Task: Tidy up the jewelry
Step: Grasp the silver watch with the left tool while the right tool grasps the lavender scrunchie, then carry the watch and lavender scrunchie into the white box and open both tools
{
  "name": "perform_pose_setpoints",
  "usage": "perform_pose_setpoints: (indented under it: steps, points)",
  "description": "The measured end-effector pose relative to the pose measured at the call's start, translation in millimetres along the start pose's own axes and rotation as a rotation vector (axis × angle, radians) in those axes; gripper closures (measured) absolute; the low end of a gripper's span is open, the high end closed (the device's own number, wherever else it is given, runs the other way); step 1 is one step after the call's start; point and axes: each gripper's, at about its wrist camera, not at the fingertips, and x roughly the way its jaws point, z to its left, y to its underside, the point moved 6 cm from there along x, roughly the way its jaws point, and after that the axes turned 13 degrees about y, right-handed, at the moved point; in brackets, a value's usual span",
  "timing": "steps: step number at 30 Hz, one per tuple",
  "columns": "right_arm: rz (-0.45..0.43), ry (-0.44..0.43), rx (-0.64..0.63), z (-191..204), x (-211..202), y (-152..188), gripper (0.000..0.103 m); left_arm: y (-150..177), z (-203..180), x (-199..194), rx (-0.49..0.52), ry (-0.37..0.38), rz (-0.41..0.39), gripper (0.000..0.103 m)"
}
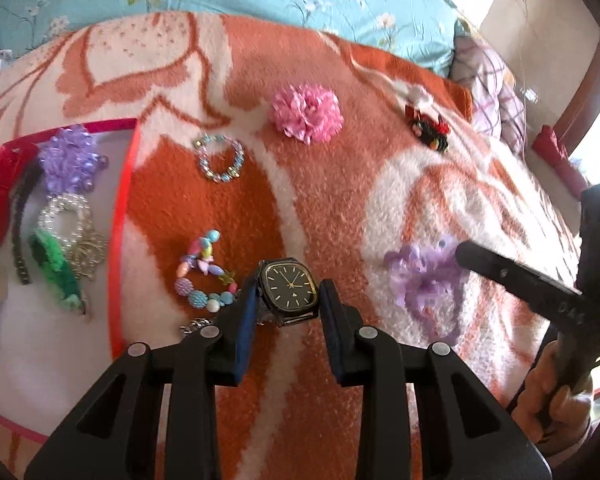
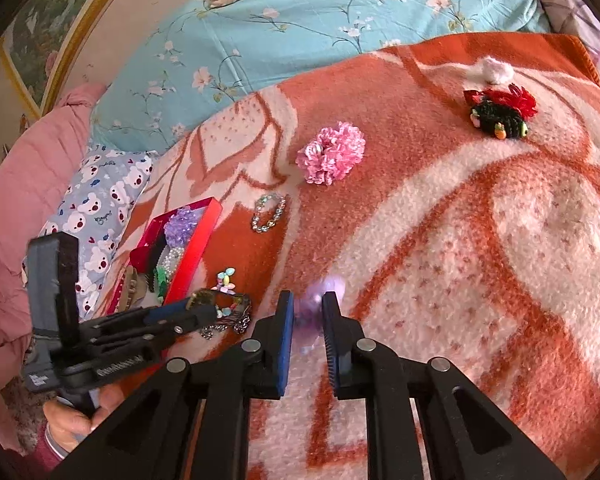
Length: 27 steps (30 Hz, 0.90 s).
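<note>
A square black-faced watch (image 1: 288, 286) is pinched between the blue pads of my left gripper (image 1: 289, 298), just above the orange and white blanket (image 1: 340, 208). In the right wrist view that left gripper (image 2: 196, 309) sits low at the left with the watch (image 2: 203, 298) at its tips. My right gripper (image 2: 308, 300) is shut on a blurred lilac fabric flower (image 2: 320, 290). From the left wrist view the lilac flower (image 1: 420, 276) lies on the blanket with a right gripper finger (image 1: 500, 270) on it. A red box (image 1: 118, 216) at the left holds several pieces.
Loose on the blanket are a pink flower scrunchie (image 1: 306, 112), a crystal bead bracelet (image 1: 219, 158), a colourful bead bracelet (image 1: 206, 276) and a black and red hair piece (image 1: 428, 128). A turquoise floral quilt (image 2: 300, 20) lies behind. A bear-print pillow (image 2: 108, 192) is beside the box.
</note>
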Motion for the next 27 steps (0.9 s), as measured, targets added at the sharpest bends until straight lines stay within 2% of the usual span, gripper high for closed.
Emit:
perform_pose_setpoints:
  steps: [13, 27]
  points:
    - [0.005, 0.016, -0.023, 9, 4, 2, 0.1, -10, 8, -44, -0.02, 0.002, -0.094, 0.075]
    - [-0.028, -0.062, -0.105, 64, -1, -17, 0.1, -13, 48, -108, -0.082, -0.065, -0.211, 0.075]
